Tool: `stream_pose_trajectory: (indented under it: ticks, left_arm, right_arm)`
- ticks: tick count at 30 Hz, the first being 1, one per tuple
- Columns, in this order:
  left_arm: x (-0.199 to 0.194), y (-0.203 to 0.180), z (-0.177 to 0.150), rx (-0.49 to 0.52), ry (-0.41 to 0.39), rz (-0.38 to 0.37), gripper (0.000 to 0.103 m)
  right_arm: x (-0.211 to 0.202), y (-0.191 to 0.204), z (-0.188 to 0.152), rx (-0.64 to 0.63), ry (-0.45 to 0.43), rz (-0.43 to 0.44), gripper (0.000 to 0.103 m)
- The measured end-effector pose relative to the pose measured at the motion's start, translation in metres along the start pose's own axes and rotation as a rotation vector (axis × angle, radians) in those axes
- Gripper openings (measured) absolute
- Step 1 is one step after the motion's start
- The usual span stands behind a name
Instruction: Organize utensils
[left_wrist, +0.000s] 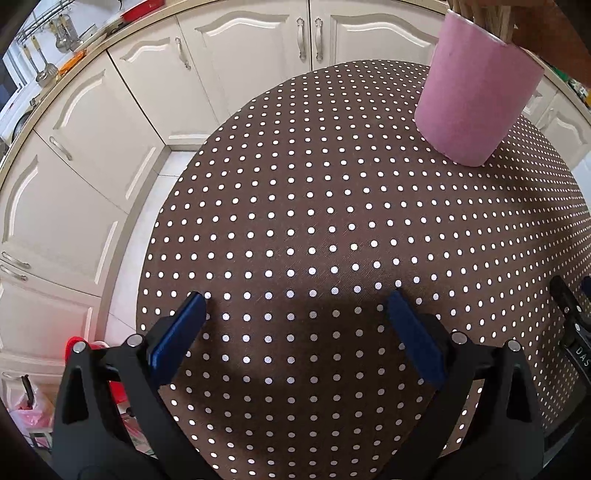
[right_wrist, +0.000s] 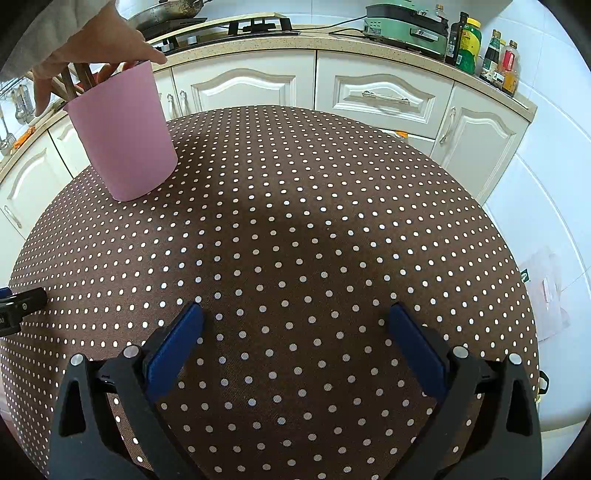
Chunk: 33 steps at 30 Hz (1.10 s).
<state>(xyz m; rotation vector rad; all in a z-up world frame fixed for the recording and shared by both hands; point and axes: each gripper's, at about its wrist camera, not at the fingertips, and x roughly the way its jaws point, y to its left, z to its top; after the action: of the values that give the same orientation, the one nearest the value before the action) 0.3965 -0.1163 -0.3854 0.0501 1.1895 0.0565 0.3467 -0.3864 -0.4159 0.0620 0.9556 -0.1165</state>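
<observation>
Utensils (right_wrist: 72, 83), wooden sticks by the look of them, stand in a pink cup (right_wrist: 123, 136) at about 10 o'clock on the dotted counter (right_wrist: 295, 221) in the right view; the left view has the cup at 1 o'clock. A bare hand (right_wrist: 92, 44) rests on the cup's rim among the sticks. Both tools gape wide and hold nothing: the left tool (left_wrist: 297, 295) and the right tool (right_wrist: 295, 310) hover low over bare cloth at 6 o'clock.

No loose piece lies on the cloth, so the step in hand is probably waiting for the hand to clear, or reaching for the cup. I would keep the tools back until then, and come in from the side rather than over the sticks, since a knock on the tall cup could tip it.

Room is generous: the middle of the counter is open. The cup sits near the far edge, so any nudge should go inward. Cabinets (right_wrist: 384, 96) stand beyond.
</observation>
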Motion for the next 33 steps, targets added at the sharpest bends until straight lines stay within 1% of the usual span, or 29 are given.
stream_pose_trajectory:
  ticks: [3, 20, 33]
  left_arm:
    - [0.0, 0.006, -0.002, -0.011, 0.0, -0.016, 0.097]
    - [0.003, 0.015, 0.001, -0.004, 0.007, -0.024, 0.098]
    - [0.004, 0.01, -0.001, 0.001, 0.0, -0.028, 0.098]
  right_arm:
    - [0.0, 0.001, 0.001, 0.0, 0.0, 0.0, 0.097]
    - [0.0, 0.0, 0.0, 0.0, 0.0, 0.0, 0.097]
    - [0.0, 0.0, 0.0, 0.0, 0.0, 0.0, 0.097]
